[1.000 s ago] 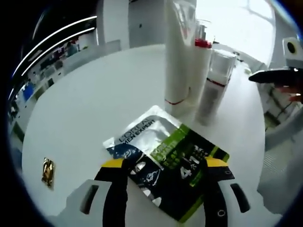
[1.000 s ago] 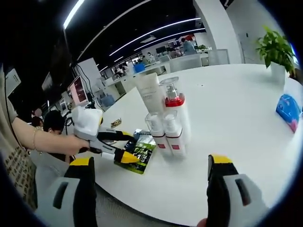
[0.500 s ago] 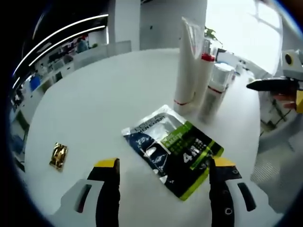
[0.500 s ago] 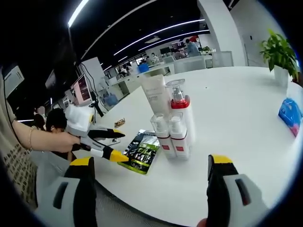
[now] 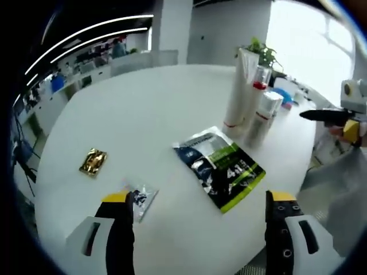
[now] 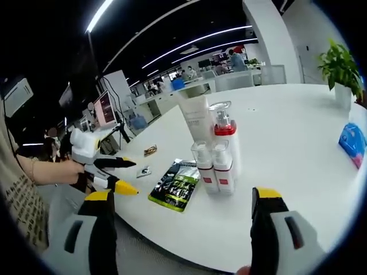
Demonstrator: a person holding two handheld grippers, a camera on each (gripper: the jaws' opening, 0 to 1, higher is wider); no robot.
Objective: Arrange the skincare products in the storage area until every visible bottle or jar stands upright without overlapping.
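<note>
A white tube (image 5: pixel 238 89) (image 6: pixel 196 120), a pump bottle with a red collar (image 5: pixel 258 86) (image 6: pixel 225 134) and two small red-banded bottles (image 6: pixel 203 166) (image 6: pixel 222 167) stand upright in a tight cluster on the white round table (image 5: pixel 143 103). A black-and-green sachet (image 5: pixel 221 167) (image 6: pixel 175 184) lies flat beside them. My left gripper (image 5: pixel 199 197) (image 6: pixel 126 175) is open, held back off the table edge, apart from the sachet. At the table's near edge my right gripper (image 6: pixel 182 195) is open with nothing in it. Its dark jaw tip (image 5: pixel 330 114) enters the left gripper view from the right.
A gold packet (image 5: pixel 93 161) (image 6: pixel 151 150) and a small clear sachet (image 5: pixel 139 197) (image 6: pixel 143 171) lie on the table left of the big sachet. A blue pack (image 6: pixel 351 137) and a potted plant (image 6: pixel 339 69) sit at the far side. A person's hand (image 6: pixel 54 172) holds the left gripper.
My left gripper has drawn back from over the sachet to beyond the table edge, still open. The right gripper has barely moved. The bottles and sachet stay put.
</note>
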